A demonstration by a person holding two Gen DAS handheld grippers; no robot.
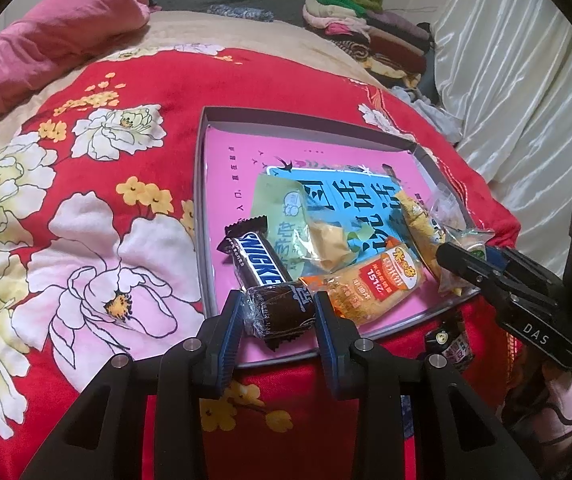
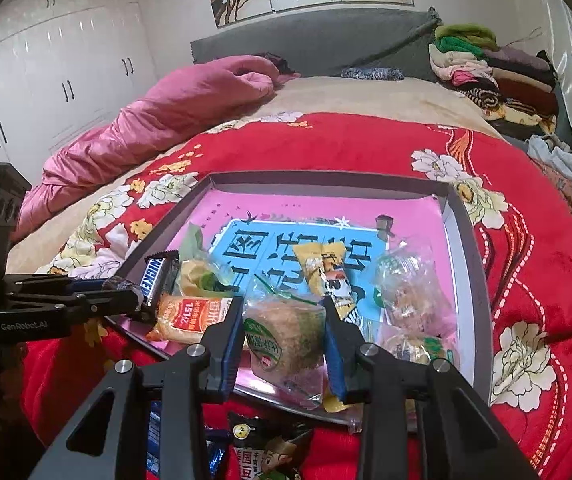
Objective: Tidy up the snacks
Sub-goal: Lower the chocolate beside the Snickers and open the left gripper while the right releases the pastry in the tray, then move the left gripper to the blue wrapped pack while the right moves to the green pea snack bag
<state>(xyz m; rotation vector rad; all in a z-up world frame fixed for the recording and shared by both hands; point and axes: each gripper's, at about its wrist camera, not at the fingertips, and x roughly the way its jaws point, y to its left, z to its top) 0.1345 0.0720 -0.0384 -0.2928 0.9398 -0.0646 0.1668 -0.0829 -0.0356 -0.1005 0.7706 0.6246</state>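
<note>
So over on the left there's the pink quilt (image 2: 157, 120) bunched up along the far side of the bed, around 10 o'clock in the right wrist view, with white wardrobe doors (image 2: 53, 76) behind it. The red floral blanket (image 1: 85, 184) covers most of the bed.

Moving in, the left gripper (image 1: 279, 312) has its jaws clamped on a small dark brown wrapped cake (image 1: 281, 308), right at the near left edge of the tray (image 1: 205, 160). The cake sits at about 6 o'clock of the left wrist view. Just beyond it, touching, lies a Snickers bar (image 1: 259, 258) pointing toward 11 o'clock.

The tray is a shallow grey-walled box lid with a pink and blue printed bottom. In it, next over, a green packet with a yellow pastry (image 1: 306, 228), then an orange packet (image 1: 370, 284) lying along the near edge.

Centre of the right wrist view: the right gripper (image 2: 284, 334) is pinching a clear-wrapped brownish cake with a green label (image 2: 286, 336), held over the tray's near edge. Past it at 12 o'clock is a yellow stick packet (image 2: 326, 268). To the right, around 2 o'clock, a couple of clear bags of biscuits (image 2: 410, 296) rest against the tray's right wall.

At 6 o'clock, off the tray on the blanket, a dark cartoon-printed packet (image 2: 273, 452) lies beside something blue-wrapped (image 2: 153, 440). Far right: folded clothes (image 2: 494, 72) stacked by the headboard.
</note>
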